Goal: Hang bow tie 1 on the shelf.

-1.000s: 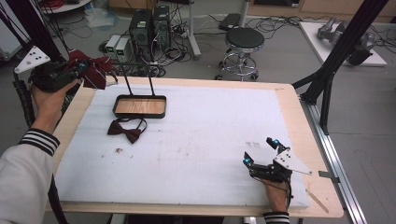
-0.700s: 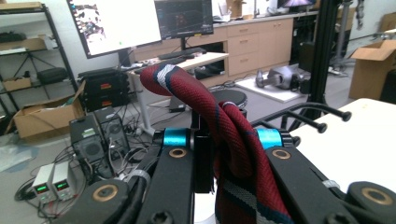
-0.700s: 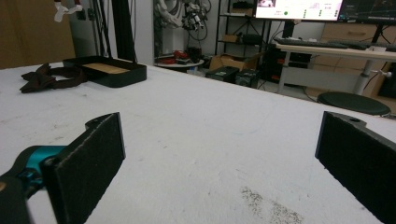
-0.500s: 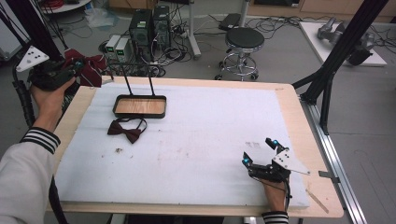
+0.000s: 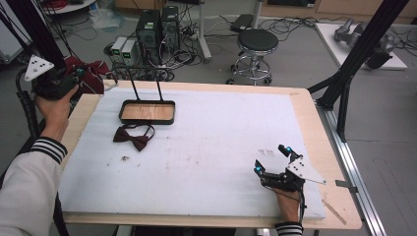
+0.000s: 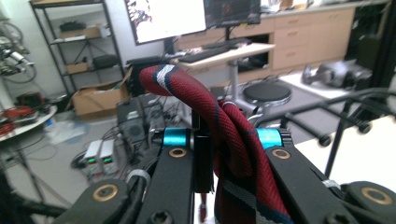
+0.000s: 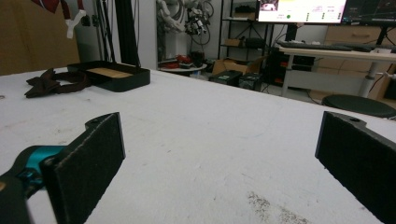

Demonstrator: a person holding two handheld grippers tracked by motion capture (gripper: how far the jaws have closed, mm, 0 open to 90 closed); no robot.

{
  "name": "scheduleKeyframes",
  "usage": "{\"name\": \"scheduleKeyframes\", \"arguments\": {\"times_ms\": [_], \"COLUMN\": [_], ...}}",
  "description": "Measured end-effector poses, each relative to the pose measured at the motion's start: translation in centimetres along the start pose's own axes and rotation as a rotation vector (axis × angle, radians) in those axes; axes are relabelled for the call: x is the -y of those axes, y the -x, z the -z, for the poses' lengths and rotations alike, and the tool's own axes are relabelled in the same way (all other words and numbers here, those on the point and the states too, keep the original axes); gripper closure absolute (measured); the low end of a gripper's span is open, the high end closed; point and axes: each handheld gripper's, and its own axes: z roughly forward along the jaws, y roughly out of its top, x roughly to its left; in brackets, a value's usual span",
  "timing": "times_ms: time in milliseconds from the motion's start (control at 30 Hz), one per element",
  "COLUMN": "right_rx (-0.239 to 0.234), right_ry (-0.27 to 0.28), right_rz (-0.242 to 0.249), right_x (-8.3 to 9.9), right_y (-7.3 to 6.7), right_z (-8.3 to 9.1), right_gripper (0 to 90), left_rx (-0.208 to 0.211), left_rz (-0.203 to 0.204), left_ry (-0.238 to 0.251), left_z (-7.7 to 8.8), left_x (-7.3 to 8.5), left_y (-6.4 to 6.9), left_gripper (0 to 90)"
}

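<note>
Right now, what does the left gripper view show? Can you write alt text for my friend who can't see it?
The left gripper is shut on a dark red necktie with navy and white stripes, which loops up above the two black jaws. Behind it is a blurry lab with a black stool, monitors on a desk, and cardboard boxes under metal shelves.

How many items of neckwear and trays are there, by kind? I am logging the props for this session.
Striped necktie, held in the left gripper: 1
Dark red bow tie, lying on the white table pad: 1
Black tray with a wooden bottom: 1
Total: 3
</note>
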Motion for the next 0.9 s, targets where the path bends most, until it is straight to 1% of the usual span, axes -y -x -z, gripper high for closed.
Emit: {"name": "scheduleKeyframes", "arguments": {"times_ms": [67,133,167,233,333,467,633,733,900], "right_rx": [-0.003,-0.006,-0.006,-0.008,-0.014,-0.018,-0.019,-0.02,-0.014], "right_ry": [0.002,-0.002,0.0,-0.001,0.009,0.019,0.022,0.021,0.031], "right_rz": [0.007,0.003,0.009,0.003,0.004,-0.005,0.006,0.002,0.009], "right_x": [0.0,0.0,0.0,0.1,0.1,0.1,0.1,0.2,0.2], "right_y": [0.0,-0.1,-0.1,-0.2,-0.2,-0.3,-0.3,-0.4,-0.3], "right_z": [-0.1,-0.1,-0.1,-0.2,-0.2,-0.2,-0.3,-0.3,-0.3], "right_gripper": [0.6,0.5,0.5,0.5,0.5,0.5,0.5,0.5,0.5], "left_rx": [-0.013,-0.026,-0.029,-0.028,-0.017,-0.007,0.02,0.038,0.064], "left_rz": [0.006,0.0,0.004,0.008,0.0,0.001,0.008,0.016,0.02], "left_ry": [-0.006,-0.023,-0.03,-0.045,-0.08,-0.093,-0.104,-0.109,-0.119], "left_z": [0.1,0.1,0.1,0.1,0.0,-0.2,-0.4,-0.5,-0.7], "left_x": [0.3,0.6,0.9,1.3,2.0,2.6,3.5,3.9,4.3], "left_y": [-0.1,-0.1,-0.2,-0.3,-0.1,0.2,0.6,0.8,1.2], "left_gripper": [81.9,81.9,82.0,82.0,81.9,82.0,82.0,81.9,81.9]}}
